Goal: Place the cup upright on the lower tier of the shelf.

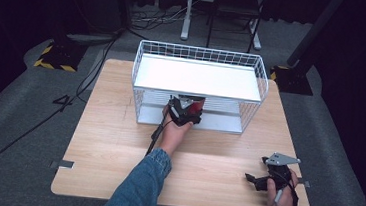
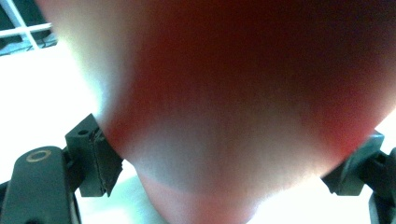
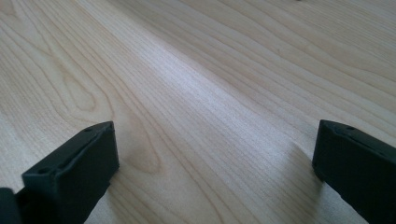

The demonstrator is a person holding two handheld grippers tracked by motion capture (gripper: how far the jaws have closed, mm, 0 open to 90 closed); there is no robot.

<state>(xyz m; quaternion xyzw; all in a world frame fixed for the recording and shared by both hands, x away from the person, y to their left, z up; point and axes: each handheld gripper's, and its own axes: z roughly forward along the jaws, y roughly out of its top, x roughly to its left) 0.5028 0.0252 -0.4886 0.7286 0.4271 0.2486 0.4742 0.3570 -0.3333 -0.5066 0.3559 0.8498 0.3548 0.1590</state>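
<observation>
Tongs: two; left tongs [image 1: 186,108] clamp one red object [image 2: 233,107].

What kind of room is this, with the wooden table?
Probably a lab or recording studio, not a home. A person works handheld grippers, the left gripper holding a red object at a white wire rack, with cables trailing across grey carpet between dark curtains.

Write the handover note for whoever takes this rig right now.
Left gripper: shut on the red object, held at the open front of the white wire rack, level with its lower tier.
Right gripper: open, holding nothing, low over the wooden table near its right front corner.
Done: object gripped and brought to the rack.
Left: probably set it on the lower tier, release, withdraw.
</observation>
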